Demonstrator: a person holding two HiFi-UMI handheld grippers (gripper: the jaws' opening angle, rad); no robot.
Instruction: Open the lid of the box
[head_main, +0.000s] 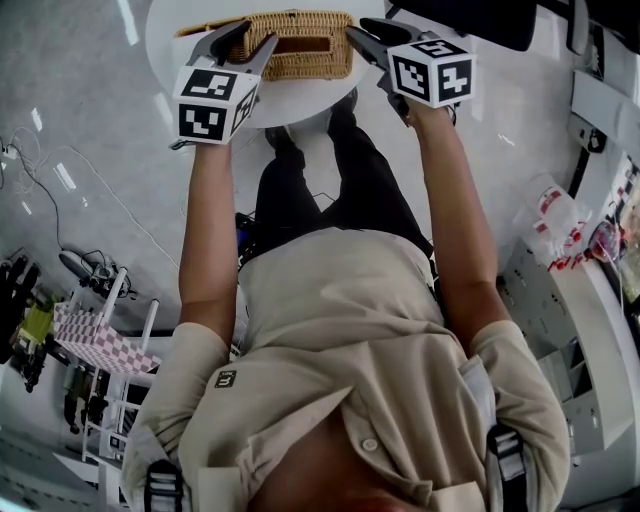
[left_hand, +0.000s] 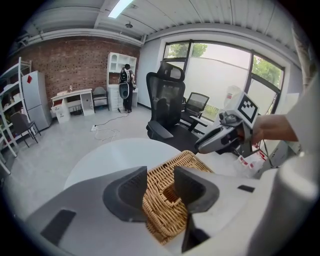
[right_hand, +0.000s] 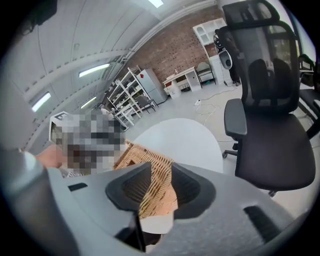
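From above, the wicker box (head_main: 300, 45) lies on the round white table (head_main: 300, 105), its long axis running side to side. The left gripper (head_main: 256, 40) is at its left end and the right gripper (head_main: 360, 36) at its right end, neither one noticeably nearer.

Along the left gripper (left_hand: 160, 182), the jaws stand apart and the box's (left_hand: 167, 212) woven end sits in the gap; I can't see them clamping it.

Along the right gripper (right_hand: 159, 186), the jaws are likewise spread, with the box's (right_hand: 150, 165) other end between them. Lifting the lid looks to me like a job for both ends together.
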